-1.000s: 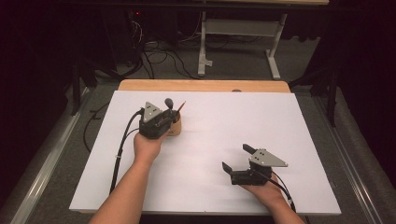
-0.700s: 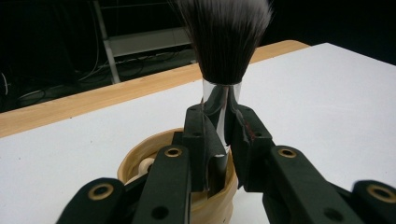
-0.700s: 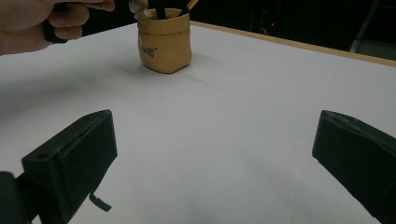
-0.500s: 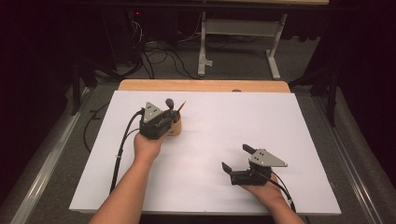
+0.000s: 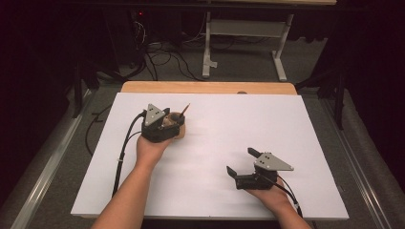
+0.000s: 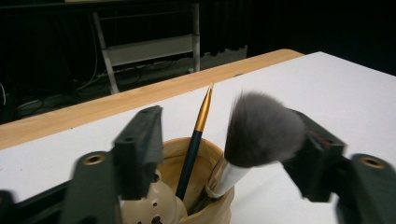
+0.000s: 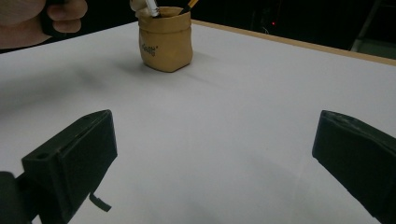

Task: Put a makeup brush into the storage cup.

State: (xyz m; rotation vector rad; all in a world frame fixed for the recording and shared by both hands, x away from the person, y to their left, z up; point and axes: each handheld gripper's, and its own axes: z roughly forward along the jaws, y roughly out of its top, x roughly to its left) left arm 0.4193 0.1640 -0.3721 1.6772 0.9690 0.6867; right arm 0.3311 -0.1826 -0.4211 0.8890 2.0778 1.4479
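White board (image 5: 210, 157) covers the wooden table, with dark floor, cables and a metal frame beyond it. Left gripper (image 6: 224, 140) hangs right over a small tan pouch (image 6: 196, 186), its jaws spread either side of a fluffy grey makeup brush (image 6: 259, 130) standing in the pouch beside a thin gold-ferruled brush (image 6: 198, 135). The jaws have just been opening; the grey brush head sits between them, close against one jaw and blurred, so contact there is hard to judge. In the high view the left gripper (image 5: 165, 125) hides most of the pouch (image 5: 179, 133), and the pouch bottom is cut off in the left gripper view. Since the earlier frames the grey brush no longer stands clear above the gripper. Right gripper (image 5: 241, 164) rests well apart from the pouch (image 7: 166, 39), jaws wide and holding nothing.
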